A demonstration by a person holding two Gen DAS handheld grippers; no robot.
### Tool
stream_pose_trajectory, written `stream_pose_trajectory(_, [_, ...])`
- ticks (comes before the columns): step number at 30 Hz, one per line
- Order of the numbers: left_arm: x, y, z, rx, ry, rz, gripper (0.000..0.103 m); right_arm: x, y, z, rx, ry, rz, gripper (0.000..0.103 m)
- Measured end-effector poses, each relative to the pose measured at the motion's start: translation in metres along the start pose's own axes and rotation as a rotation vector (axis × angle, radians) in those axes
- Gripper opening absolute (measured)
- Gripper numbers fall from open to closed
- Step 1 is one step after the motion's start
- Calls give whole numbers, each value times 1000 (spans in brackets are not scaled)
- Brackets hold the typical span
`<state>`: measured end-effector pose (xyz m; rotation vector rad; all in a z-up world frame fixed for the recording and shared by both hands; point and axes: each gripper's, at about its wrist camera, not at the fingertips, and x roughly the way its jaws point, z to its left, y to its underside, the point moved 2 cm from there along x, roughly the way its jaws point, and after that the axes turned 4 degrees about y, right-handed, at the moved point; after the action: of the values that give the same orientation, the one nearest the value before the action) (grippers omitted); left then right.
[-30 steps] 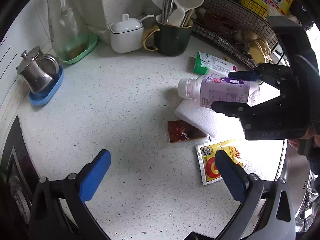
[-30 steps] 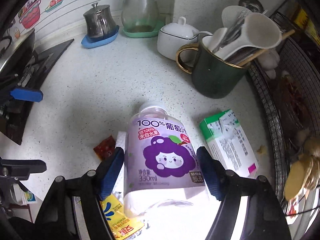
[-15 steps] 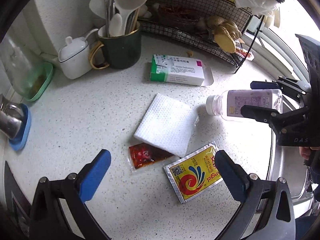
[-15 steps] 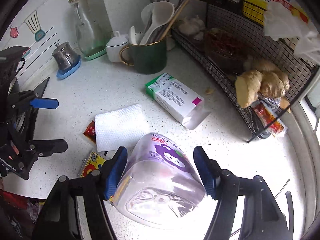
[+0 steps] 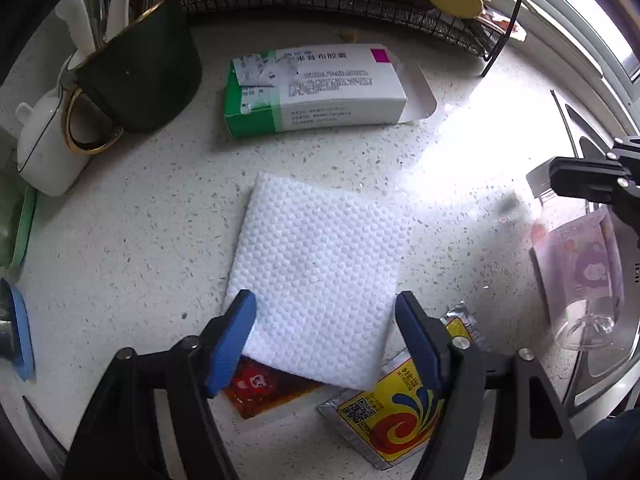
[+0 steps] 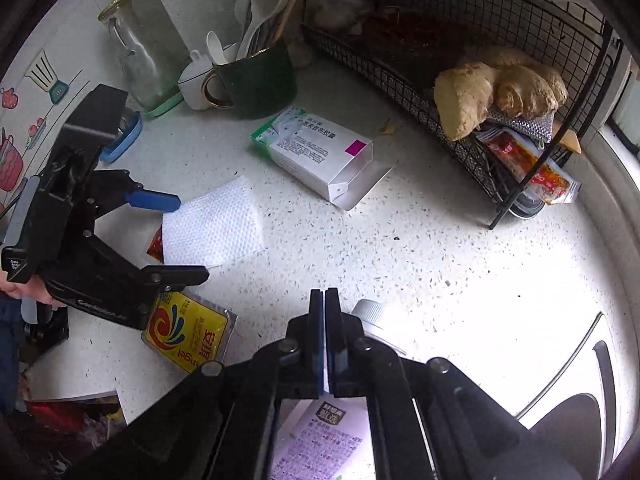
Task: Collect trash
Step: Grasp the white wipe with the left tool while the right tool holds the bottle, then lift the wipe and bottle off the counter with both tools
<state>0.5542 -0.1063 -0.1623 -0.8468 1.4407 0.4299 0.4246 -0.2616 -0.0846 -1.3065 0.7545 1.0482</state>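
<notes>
A white paper towel [image 5: 320,264] lies flat on the speckled counter. My left gripper [image 5: 324,340] points down over its near end; the blue pads [image 5: 232,340] stand at either side and the jaws are closing, not pressing it. Part under the towel lie a red sauce packet [image 5: 260,392] and a yellow packet [image 5: 392,412]. A green-and-white medicine box [image 5: 316,88] lies further back. My right gripper [image 6: 324,308] is shut on nothing. The grape juice bottle [image 5: 576,272] is loose and blurred beneath it, its white cap [image 6: 370,312] beside the fingers.
A dark green mug [image 5: 148,68] with utensils and a white pot [image 5: 44,160] stand at the back left. A black wire rack [image 6: 460,40] with ginger runs along the back. A steel sink rim [image 5: 600,364] borders the counter on the right.
My right gripper let go of the bottle and shut; the bottle now hangs blurred below it by the sink. My left gripper came down over the paper towel and narrowed its jaws.
</notes>
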Motion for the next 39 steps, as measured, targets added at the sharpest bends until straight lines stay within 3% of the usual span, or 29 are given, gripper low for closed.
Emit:
stream_pose_trajectory(2, [0, -2, -4, 29, -13, -8, 64, -5, 1, -2, 24, -24, -6, 1])
stream_pose_trajectory(4, [-3, -4, -5, 35, -25, -26, 39, -10, 2, -3, 29, -26, -13, 1])
stream_pose_trajectory(7, [-10, -9, -3, 4, -13, -36, 12, -17, 3, -5, 35, -26, -23, 1])
stream_pose_trajectory(18, [-51, 0, -35, -38, 43, -141, 9, -45, 16, -6, 112, -7, -17, 4])
stream_pose_trajectory(28, [-91, 47, -52, -83, 30, -221, 9, -60, 39, 6, 194, 77, 27, 73])
stream_pose_trajectory(34, [-89, 65, -51, -120, 23, -237, 9, -34, 47, 8, 240, 103, 99, 84])
stream_pose_trajectory(39, [-88, 79, -50, -136, 0, -244, 9, -6, 49, 11, 247, 119, 152, 84])
